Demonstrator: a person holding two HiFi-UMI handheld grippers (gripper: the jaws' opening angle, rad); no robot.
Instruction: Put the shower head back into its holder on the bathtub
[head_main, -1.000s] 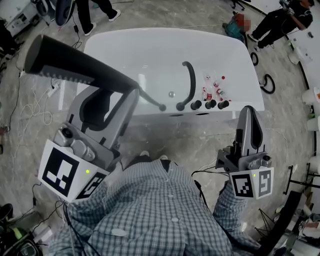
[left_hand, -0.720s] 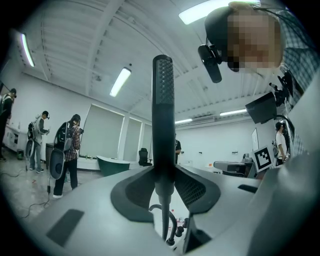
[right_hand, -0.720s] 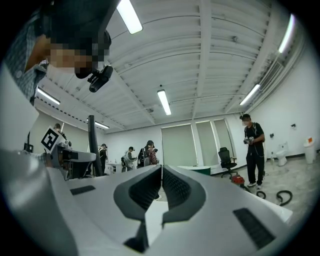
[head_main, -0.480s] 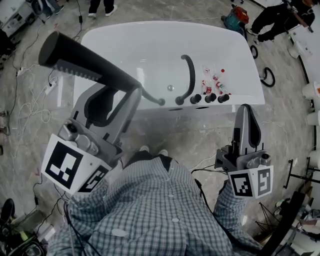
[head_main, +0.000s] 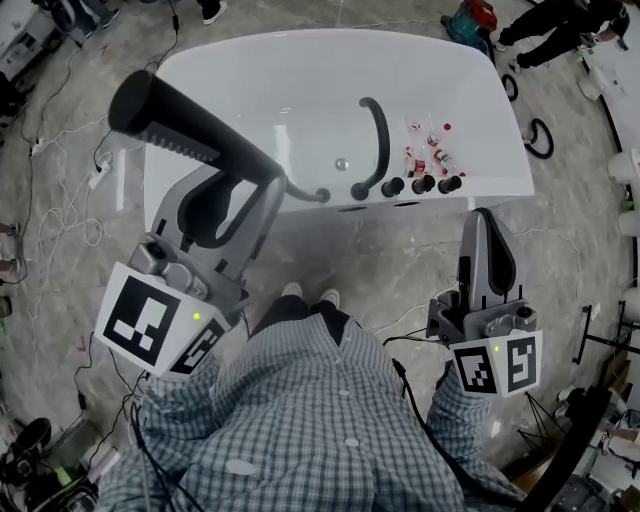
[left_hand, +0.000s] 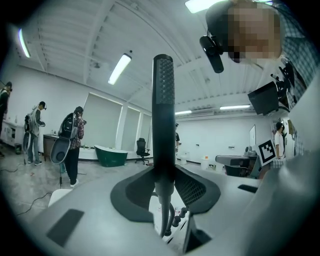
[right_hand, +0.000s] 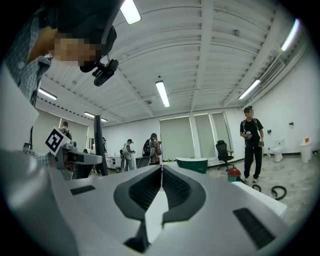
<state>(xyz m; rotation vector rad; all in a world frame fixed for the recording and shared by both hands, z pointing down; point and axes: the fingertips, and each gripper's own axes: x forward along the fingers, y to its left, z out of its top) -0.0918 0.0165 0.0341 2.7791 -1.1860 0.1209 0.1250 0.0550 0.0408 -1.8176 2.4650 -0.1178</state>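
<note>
The task is not yet done. The shower head (head_main: 185, 125) is out of its holder and raised above the floor on the near side of the bathtub (head_main: 250, 70), in front of the person standing there. What is left, by the look of it, is to carry it across to the near rim and seat it.

The left gripper (head_main: 255, 185) has its jaws clamped on the lower handle of the shower head. In the left gripper view the dark bar (left_hand: 163, 115) rises straight up from between the two pads, which press it from either side. In the head view its long head slants away to the left and far side. The hose (head_main: 305, 193) runs from the handle's end, just past the jaws, to a dark fitting (head_main: 322, 195) on the near rim – probably the holder, though the pictures do not make that certain. Just right of it stand the curved spout (head_main: 378, 150) and a row of dark knobs (head_main: 420, 184).

The right gripper (head_main: 485, 225) hangs to the right, well apart from the shower head and short of the tub. Its jaws are closed on each other with nothing between them – the right gripper view shows the pads meeting in a thin seam.
</note>
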